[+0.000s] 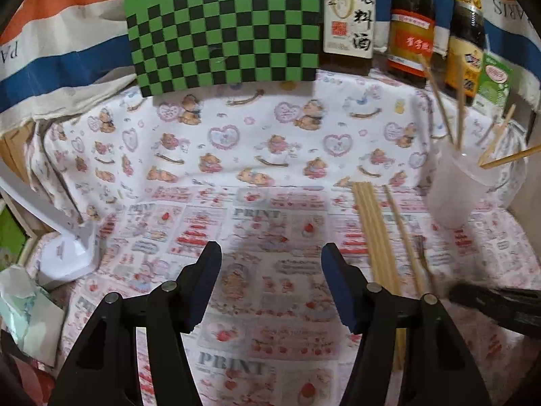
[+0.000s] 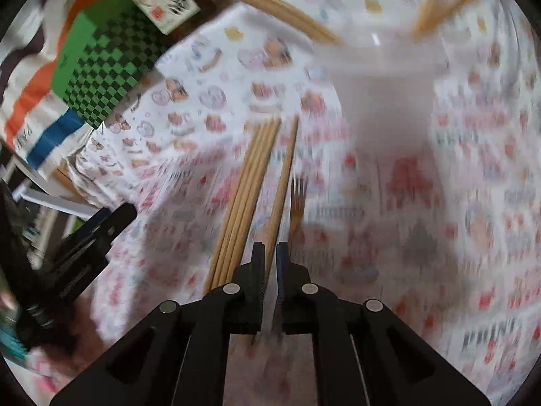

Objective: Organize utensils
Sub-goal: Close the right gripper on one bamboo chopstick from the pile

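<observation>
A printed cloth (image 1: pixel 236 155) covers the table, with a striped banner (image 1: pixel 61 50) hanging behind it.

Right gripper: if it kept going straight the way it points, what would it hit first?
Probably the single chopstick lying on the cloth, just ahead of the right gripper; blur makes depth uncertain.

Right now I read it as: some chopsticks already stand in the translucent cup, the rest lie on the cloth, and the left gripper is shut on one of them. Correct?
Not quite. The left gripper is open with only cloth between its fingers, as the left wrist view shows. The rest holds: some chopsticks stand in the translucent cup, and the loose chopsticks lie on the cloth.
</observation>
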{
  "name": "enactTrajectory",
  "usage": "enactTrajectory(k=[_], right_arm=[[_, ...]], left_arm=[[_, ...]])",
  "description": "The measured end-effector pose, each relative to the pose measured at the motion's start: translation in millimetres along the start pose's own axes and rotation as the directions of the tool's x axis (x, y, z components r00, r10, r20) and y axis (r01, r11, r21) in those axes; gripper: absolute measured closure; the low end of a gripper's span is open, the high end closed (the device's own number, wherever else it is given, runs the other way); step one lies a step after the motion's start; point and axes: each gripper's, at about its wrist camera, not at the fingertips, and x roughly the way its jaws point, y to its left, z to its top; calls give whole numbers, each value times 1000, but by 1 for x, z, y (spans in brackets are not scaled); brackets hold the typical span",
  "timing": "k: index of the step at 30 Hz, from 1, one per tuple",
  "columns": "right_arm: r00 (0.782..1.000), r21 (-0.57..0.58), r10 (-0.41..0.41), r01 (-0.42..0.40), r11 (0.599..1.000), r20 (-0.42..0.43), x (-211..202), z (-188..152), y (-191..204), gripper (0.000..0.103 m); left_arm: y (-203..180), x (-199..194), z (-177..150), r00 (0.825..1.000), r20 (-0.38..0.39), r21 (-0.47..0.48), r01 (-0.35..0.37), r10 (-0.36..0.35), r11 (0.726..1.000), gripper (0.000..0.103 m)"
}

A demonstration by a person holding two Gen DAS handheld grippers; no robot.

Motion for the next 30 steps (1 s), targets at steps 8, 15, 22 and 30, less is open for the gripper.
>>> enactTrajectory(k=[8, 15, 22, 30], right_arm=[[984, -67, -179, 180, 981, 17, 12, 0, 38, 96], [956, -71, -292, 292, 954, 17, 27, -10, 50, 96], [944, -90, -329, 330, 940, 22, 32, -20, 50, 96], [925, -141, -377, 380, 914, 44, 38, -22, 57, 94]], left_arm=[[15, -10, 6, 999, 7, -68, 45, -45, 997, 42], [24, -14, 10, 999, 38, -84, 2, 1, 996, 39], [34, -26, 13, 997, 72, -122, -24, 33, 992, 30], [28, -29, 13, 993, 103, -91, -49, 58, 995, 26]])
